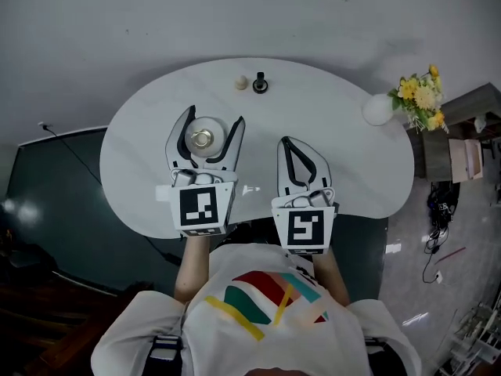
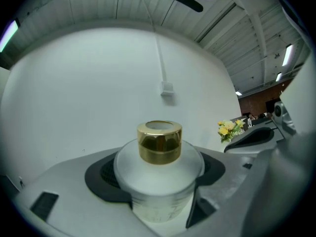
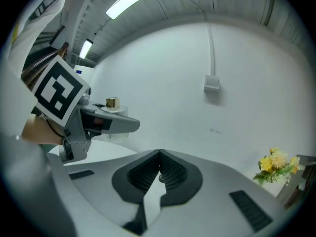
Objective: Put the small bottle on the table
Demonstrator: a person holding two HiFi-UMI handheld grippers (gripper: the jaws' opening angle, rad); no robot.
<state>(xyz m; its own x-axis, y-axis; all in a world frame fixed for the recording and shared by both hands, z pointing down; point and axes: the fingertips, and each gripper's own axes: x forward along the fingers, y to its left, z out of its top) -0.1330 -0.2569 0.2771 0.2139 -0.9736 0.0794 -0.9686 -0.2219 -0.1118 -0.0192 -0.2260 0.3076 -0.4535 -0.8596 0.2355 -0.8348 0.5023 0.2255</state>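
White jaws of left gripper (image 1: 213, 117) squeezed small bottle (image 1: 203, 138), one jaw on each side. Gripper pointed away from person, over table (image 1: 344, 163). Bottle was frosted white, gold cap up, above table's near left part. Right gripper (image 1: 286, 142) sat just beside, jaws pressed together, nothing between. Yellow flowers (image 1: 421, 96) stood by table's far right edge.

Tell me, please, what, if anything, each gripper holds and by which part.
The left gripper clamps the small bottle by its white body; the right gripper holds nothing.

frosted bottle (image 2: 158, 184), shiny gold cap (image 2: 159, 144), smooth tbl (image 1: 337, 131)
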